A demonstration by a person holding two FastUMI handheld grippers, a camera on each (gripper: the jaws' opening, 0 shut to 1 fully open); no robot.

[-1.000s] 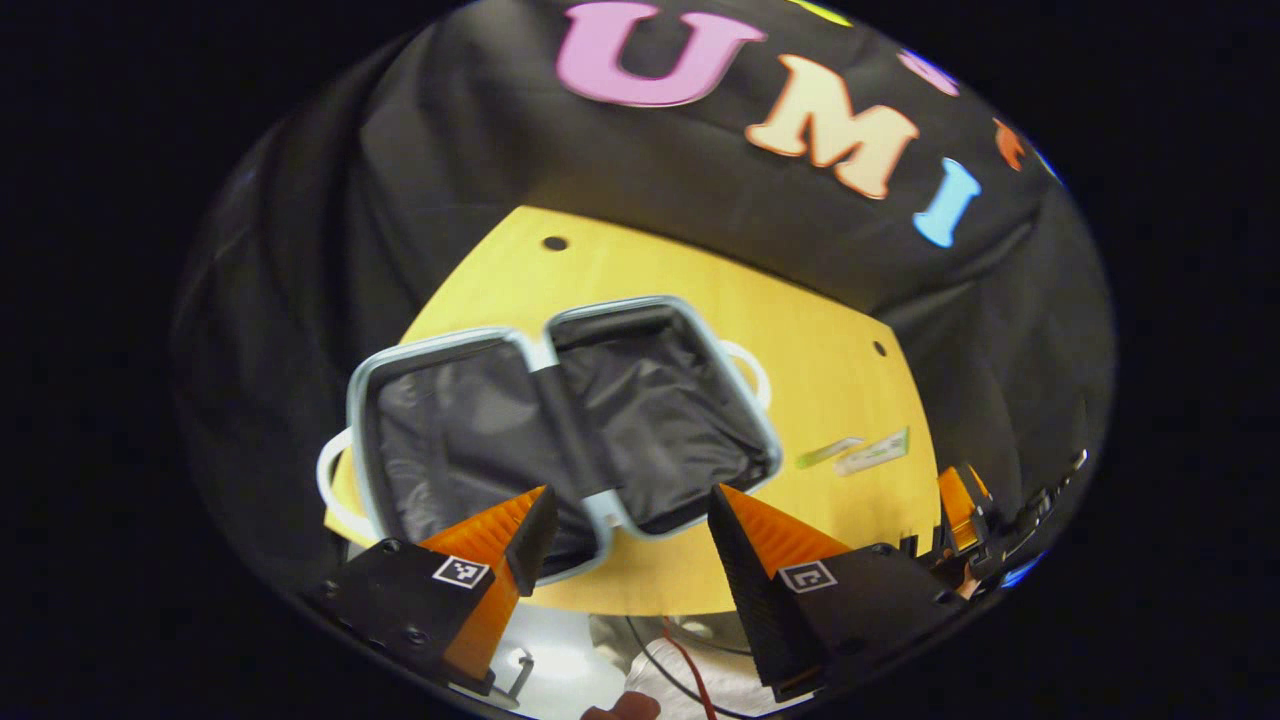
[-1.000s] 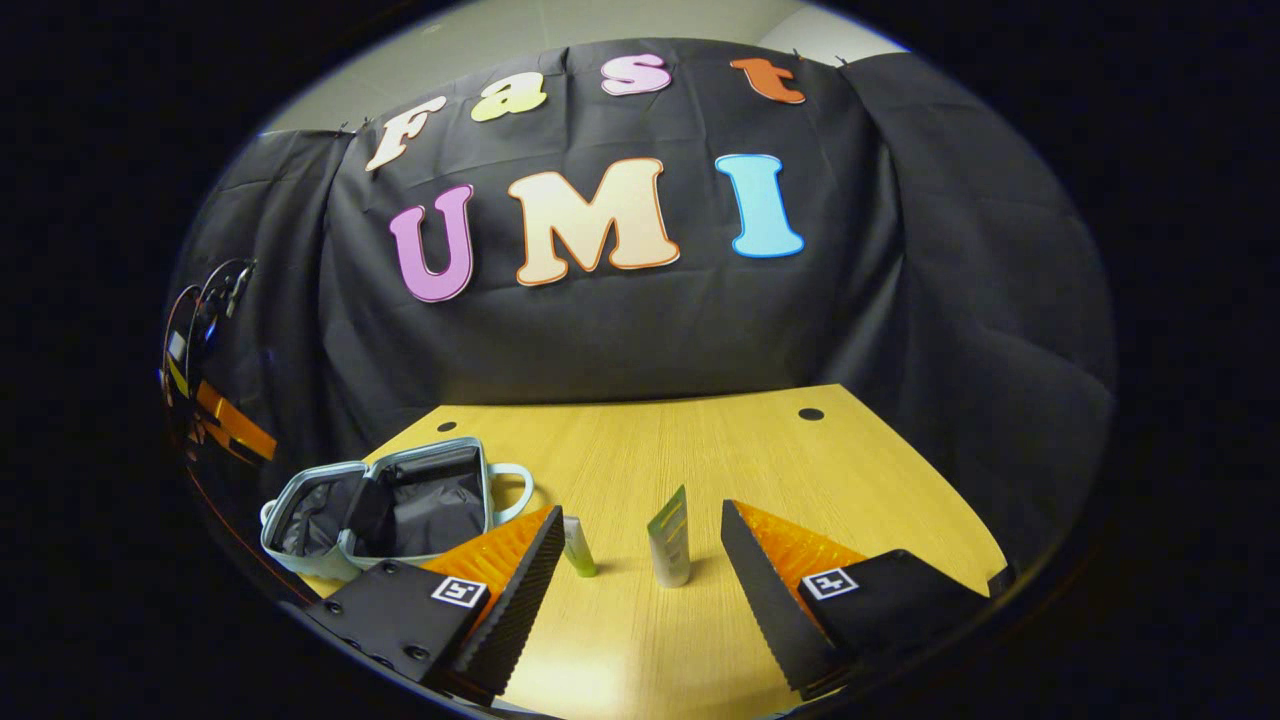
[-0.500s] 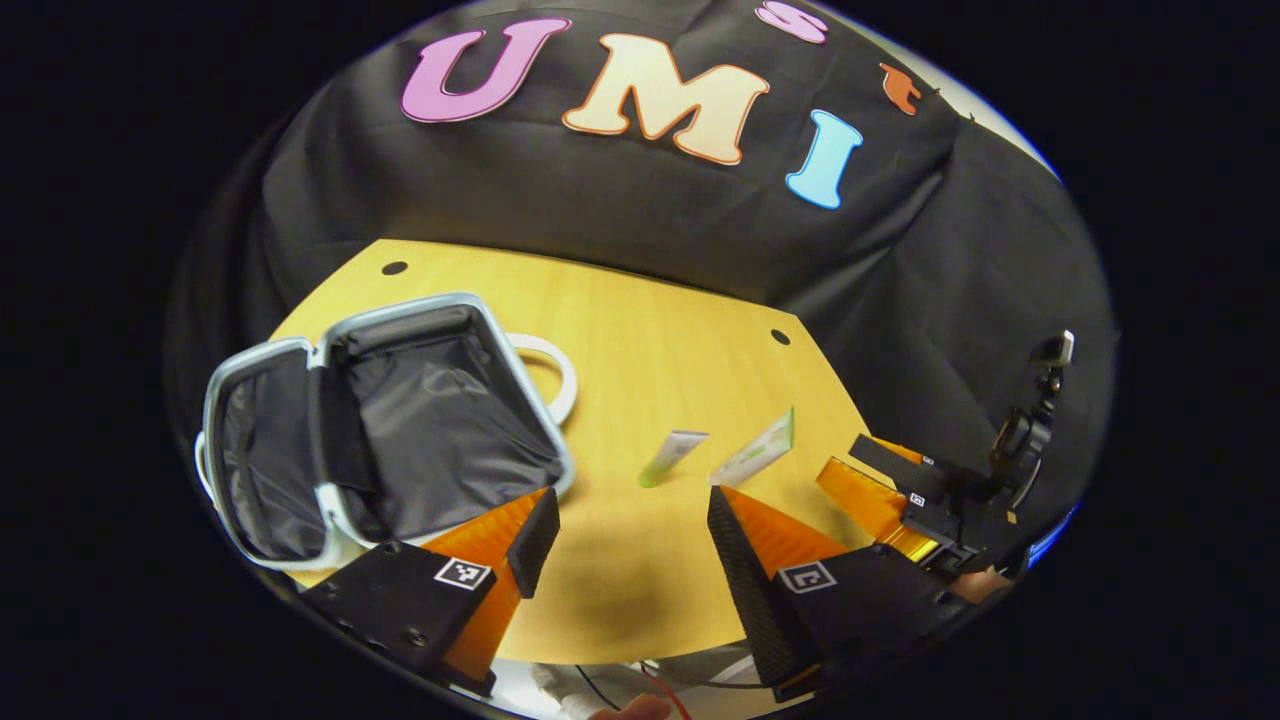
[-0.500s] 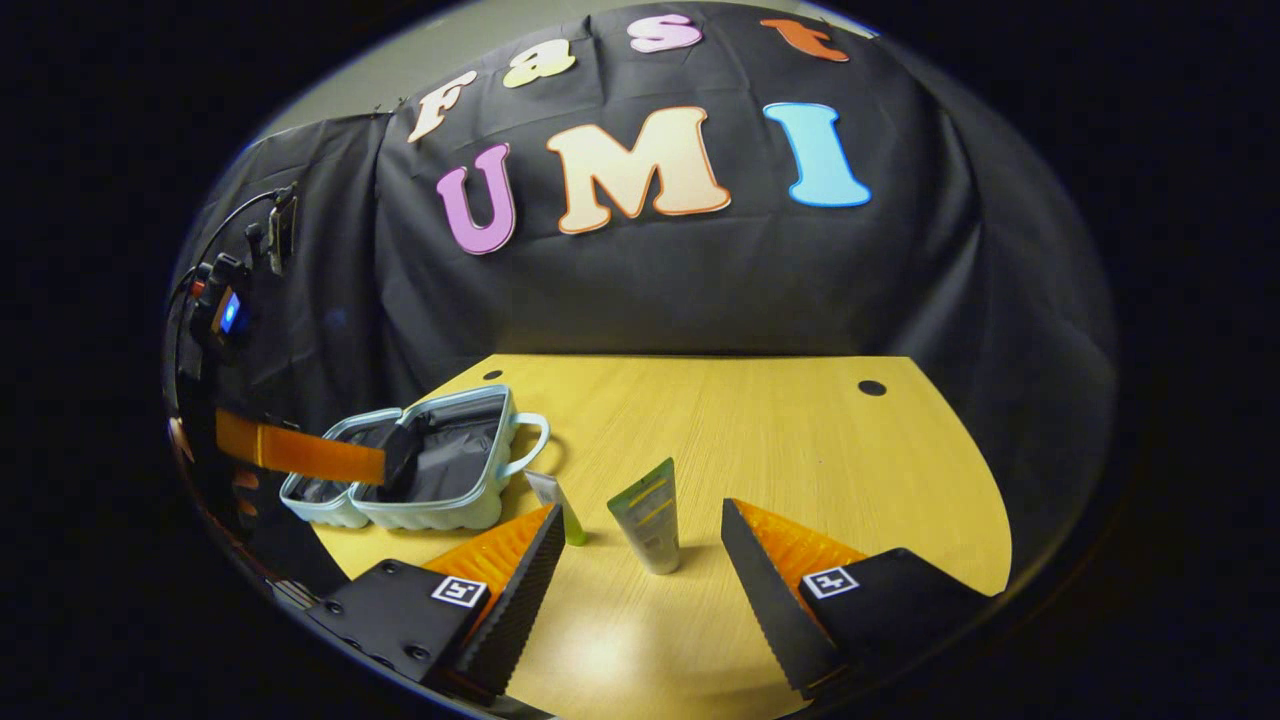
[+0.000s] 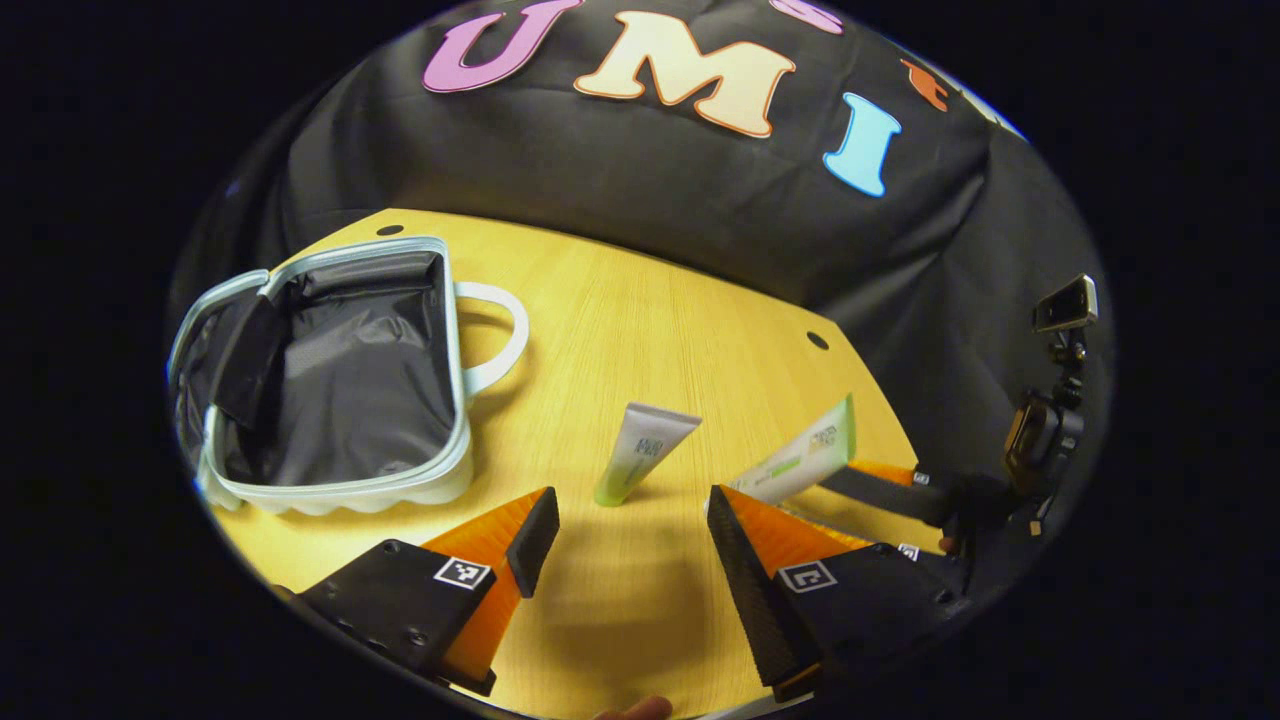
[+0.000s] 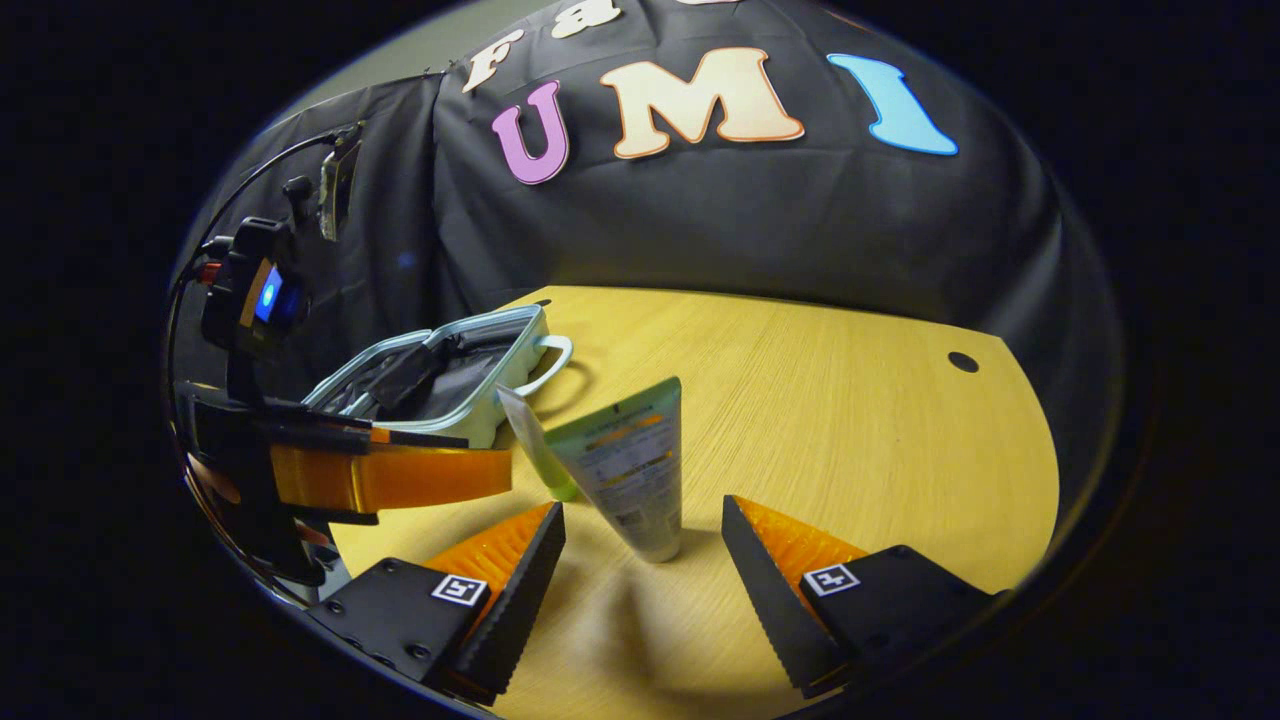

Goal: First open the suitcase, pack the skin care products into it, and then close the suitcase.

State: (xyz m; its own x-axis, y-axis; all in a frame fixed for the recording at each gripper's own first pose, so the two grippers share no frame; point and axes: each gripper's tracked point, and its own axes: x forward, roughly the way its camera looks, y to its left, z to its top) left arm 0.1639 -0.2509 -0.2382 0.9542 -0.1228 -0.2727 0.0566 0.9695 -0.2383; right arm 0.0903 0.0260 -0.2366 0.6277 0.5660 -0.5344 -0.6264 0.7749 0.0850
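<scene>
Tabletop tube [image 6: 628, 470] between hand-held gripper [image 6: 643, 537] fingers.

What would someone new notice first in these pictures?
Probably the pale blue suitcase lying open on the yellow wooden table, its dark lining bare. Next, two skin care tubes standing on their caps: a slim green-capped tube and a wider green-and-white tube, each between an open gripper's fingers.
</scene>
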